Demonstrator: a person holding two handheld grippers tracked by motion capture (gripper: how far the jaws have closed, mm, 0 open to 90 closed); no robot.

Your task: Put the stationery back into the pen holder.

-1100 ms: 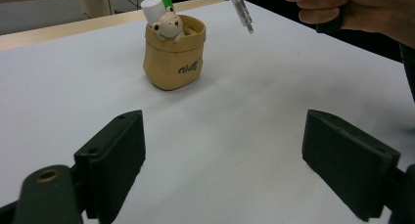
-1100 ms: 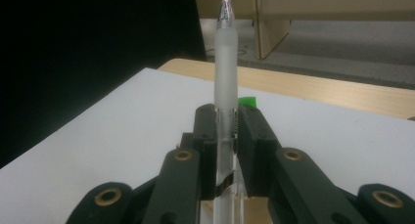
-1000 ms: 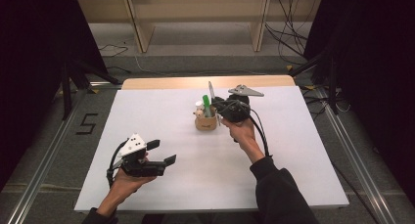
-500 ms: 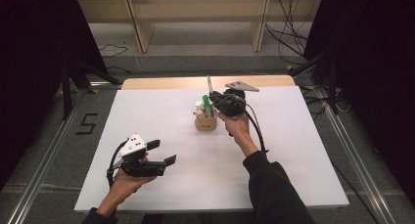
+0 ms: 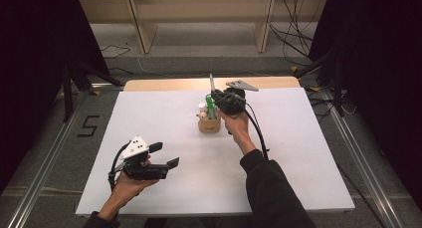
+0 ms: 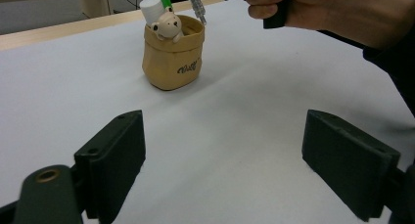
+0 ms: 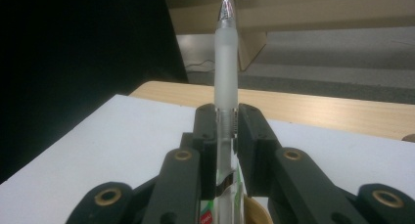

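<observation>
One light, stiff, slick pen [image 7: 226,62], pinched mid-barrel by the right hand-held gripper [image 7: 226,131] at frame centre above the tan holder [image 5: 209,124], likely needs that firm central grip.

1. My worktop [image 5: 149,108] has a white top, with a strip of bare wood along its far edge.
2. A tan pot [image 5: 209,124] stands on it near the middle, toward the far edge.
3. The pot holds pens.
</observation>
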